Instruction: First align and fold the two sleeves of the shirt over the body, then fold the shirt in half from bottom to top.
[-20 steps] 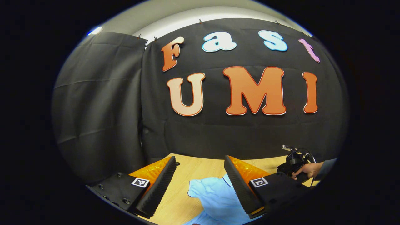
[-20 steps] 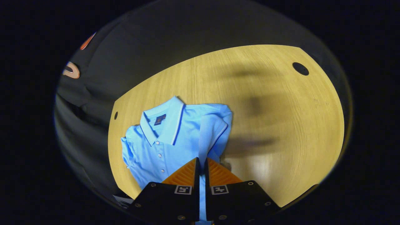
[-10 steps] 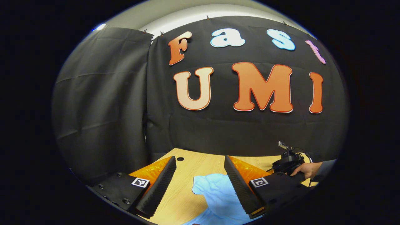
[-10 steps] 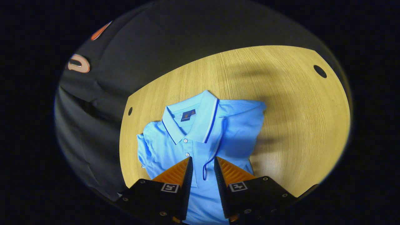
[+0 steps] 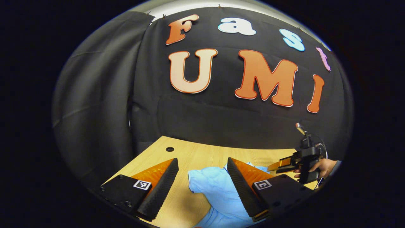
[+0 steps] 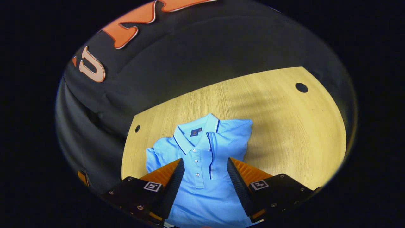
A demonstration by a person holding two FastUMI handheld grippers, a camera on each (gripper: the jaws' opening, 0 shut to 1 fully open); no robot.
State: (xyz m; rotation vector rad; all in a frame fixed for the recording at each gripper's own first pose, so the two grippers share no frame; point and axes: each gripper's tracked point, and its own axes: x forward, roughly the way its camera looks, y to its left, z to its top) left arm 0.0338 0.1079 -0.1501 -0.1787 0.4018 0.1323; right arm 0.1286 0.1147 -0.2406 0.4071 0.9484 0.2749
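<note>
Now the light-blue polo shirt (image 6: pixel 202 158) with dark-blue trim lies flat on the pale wooden surface (image 6: pixel 284 126), collar toward the booth wall, its long axis running from the collar down toward the viewer. In the right gripper view 1 sleeve (image 6: pixel 232 136) is folded over the body beside the placket; the opposite sleeve (image 5: pixel 208 180) spreads out rumpled, directly ahead of the left gripper (image 5: pixel 202 177). Both grippers' fingers stand wide apart and hold nothing. The right gripper (image 6: pixel 204 177) hovers over the shirt's chest, and appears farther off in the left gripper view, held by a hand (image 5: pixel 322 166). The left gripper looks nearer the unfolded sleeve, so that fold likely falls to it.
</note>
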